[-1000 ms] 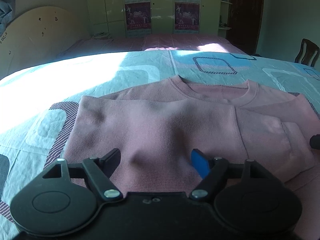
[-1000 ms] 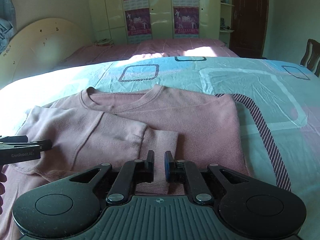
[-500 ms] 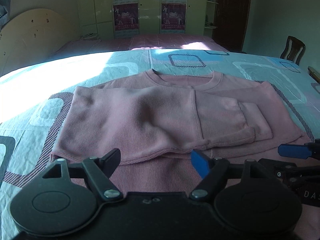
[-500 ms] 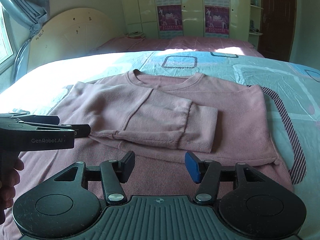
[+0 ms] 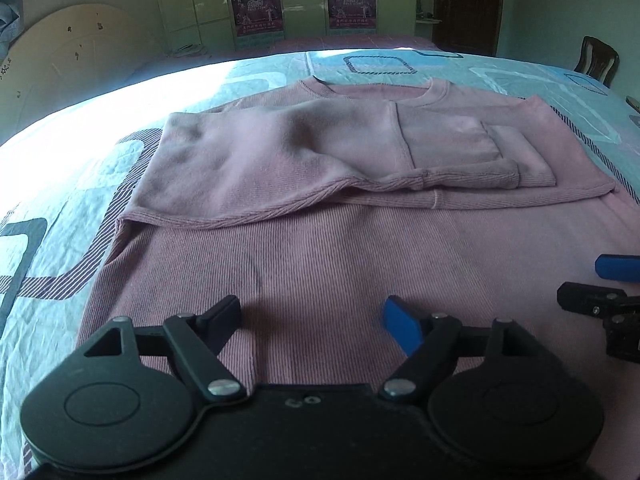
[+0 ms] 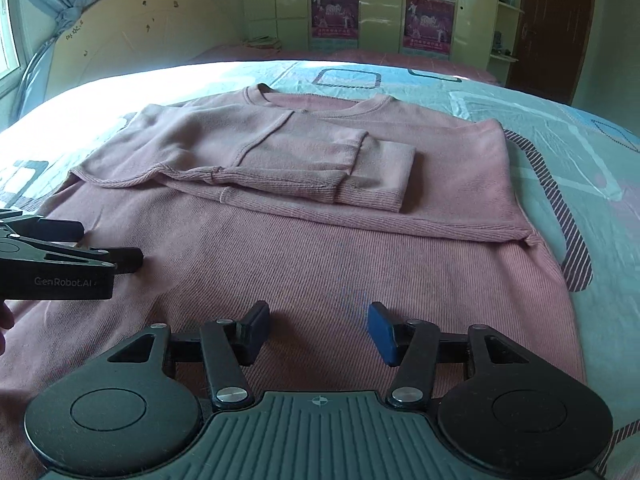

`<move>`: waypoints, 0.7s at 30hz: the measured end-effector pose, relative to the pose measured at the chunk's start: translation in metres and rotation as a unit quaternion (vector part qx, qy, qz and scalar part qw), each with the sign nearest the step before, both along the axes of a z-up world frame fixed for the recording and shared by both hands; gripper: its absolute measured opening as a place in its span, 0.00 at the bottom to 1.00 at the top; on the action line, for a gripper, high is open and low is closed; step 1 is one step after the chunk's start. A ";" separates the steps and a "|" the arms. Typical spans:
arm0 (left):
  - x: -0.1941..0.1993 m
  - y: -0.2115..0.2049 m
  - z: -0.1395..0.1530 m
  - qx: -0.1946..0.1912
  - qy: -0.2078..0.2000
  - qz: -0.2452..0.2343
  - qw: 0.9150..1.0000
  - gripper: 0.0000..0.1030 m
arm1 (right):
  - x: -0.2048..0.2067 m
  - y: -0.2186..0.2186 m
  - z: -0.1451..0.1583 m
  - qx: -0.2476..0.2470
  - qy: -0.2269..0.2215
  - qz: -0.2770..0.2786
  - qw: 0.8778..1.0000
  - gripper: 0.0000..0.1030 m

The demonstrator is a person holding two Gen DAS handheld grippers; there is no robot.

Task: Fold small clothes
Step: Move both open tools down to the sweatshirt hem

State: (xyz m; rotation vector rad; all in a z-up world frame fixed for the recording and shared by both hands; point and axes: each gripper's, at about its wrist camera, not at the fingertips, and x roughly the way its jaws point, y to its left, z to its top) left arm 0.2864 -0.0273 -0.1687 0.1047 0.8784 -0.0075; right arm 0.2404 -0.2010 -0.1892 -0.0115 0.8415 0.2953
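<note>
Pink ribbed-knit sweater [image 5: 320,248] lying flat on the bed's turquoise patterned sheet [image 5: 60,168], both sleeves folded across its chest. Left gripper [image 5: 312,316] and right gripper [image 6: 318,322] hover over the sweater's bare lower half, jaws spread, nothing between them. Open sheet borders both side edges.

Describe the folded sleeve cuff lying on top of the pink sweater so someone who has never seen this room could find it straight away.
On the patterned turquoise bedsheet lies a pink sweater. Its sleeves are folded across the chest, below the neckline. The cuff is the ribbed end pointing toward the sweater's striped-sheet side, topmost layer.
</note>
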 end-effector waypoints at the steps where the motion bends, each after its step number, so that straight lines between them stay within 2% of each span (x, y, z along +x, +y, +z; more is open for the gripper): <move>1: -0.003 0.003 0.001 0.000 0.000 0.001 1.000 0.77 | -0.004 -0.004 0.001 -0.002 0.001 -0.009 1.000 0.52; 6: -0.026 0.020 0.003 -0.003 -0.002 -0.001 1.000 0.78 | -0.024 -0.014 0.003 -0.008 0.002 -0.041 0.999 0.52; 10: -0.050 0.027 0.016 -0.008 -0.017 -0.011 1.000 0.72 | -0.048 -0.014 0.019 0.027 -0.007 -0.061 0.998 0.52; 16: -0.089 0.029 0.025 -0.035 -0.016 -0.044 0.998 0.72 | -0.085 0.021 0.029 0.018 -0.012 -0.024 0.999 0.52; 21: -0.117 0.037 0.009 -0.017 0.003 -0.057 0.998 0.72 | -0.110 0.024 0.017 -0.003 0.009 -0.032 0.999 0.52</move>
